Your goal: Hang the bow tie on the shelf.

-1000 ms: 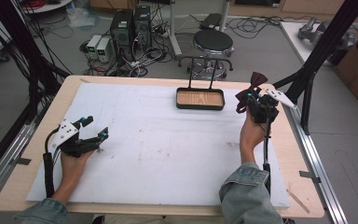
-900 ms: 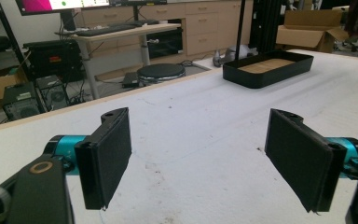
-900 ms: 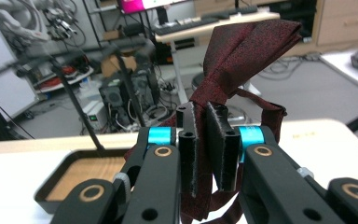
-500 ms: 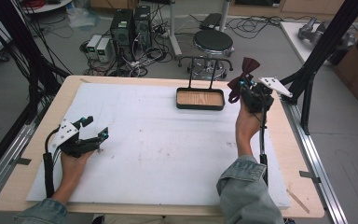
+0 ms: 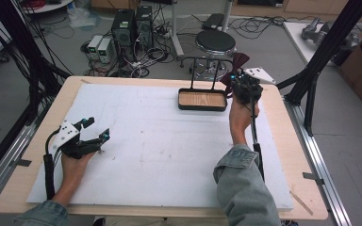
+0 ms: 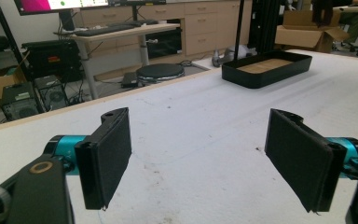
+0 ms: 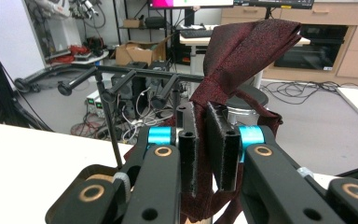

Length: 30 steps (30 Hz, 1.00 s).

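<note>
Overhead camera looks forward and down on the desk point(image 5: 136, 141); gripper cameras look low along their jaws; all share the tray point(image 5: 202, 100).

Tie point(image 7: 242, 51) bottom (below jaws) cut off

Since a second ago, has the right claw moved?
Yes. The right claw, shut on the dark red tie, has shifted left toward the black tray and its rack.

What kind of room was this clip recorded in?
Most likely a lab or workshop, not a home: desktop computer towers with tangled cables on the floor, a black metal frame around the table, and desks with monitors behind.
</note>
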{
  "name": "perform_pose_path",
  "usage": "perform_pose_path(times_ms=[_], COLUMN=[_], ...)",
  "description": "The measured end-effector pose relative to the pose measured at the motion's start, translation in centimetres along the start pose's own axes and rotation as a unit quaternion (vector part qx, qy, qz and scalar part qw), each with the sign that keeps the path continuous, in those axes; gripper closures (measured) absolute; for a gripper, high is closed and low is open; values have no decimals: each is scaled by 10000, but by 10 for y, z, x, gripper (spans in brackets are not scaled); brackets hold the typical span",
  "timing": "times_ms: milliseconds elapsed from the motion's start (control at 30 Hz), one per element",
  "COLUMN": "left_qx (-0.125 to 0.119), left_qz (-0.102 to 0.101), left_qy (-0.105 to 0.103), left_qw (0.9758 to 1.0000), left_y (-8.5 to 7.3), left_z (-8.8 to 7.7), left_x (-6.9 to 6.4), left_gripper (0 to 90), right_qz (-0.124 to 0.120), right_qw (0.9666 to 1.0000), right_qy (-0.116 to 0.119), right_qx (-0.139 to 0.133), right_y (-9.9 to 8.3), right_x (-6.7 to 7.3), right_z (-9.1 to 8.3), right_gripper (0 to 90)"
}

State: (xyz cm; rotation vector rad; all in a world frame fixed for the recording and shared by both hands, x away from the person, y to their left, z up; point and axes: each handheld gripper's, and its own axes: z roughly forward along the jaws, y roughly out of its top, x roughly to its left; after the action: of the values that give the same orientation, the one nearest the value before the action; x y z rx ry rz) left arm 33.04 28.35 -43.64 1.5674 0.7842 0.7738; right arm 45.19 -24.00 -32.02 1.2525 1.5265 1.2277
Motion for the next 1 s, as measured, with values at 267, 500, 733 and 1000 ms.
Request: perform_pose_path(times_ms=[267,500,733,1000], left_qx=[-3,-14,-18,-13], left_qz=[5,-4,-6,-7], left_qy=[-18,-23,-31,-27], left_qw=[10000,10000,10000,10000], left_y=[0,0,0,0], left_z=[0,0,0,0], left_x=[0,0,-1,-1], left_gripper=[230,230,230,230], right_qz=[-156,-255,-245,-225], right_qw=[9997,9992,9988,9976], right_qy=[-35,-6,13,38], right_qx=[179,305,424,649], right_y=[-4,-10,-14,-20], right_x=[7,7,7,7], right_z=[20,27,32,38], right_gripper=[829,828,827,812])
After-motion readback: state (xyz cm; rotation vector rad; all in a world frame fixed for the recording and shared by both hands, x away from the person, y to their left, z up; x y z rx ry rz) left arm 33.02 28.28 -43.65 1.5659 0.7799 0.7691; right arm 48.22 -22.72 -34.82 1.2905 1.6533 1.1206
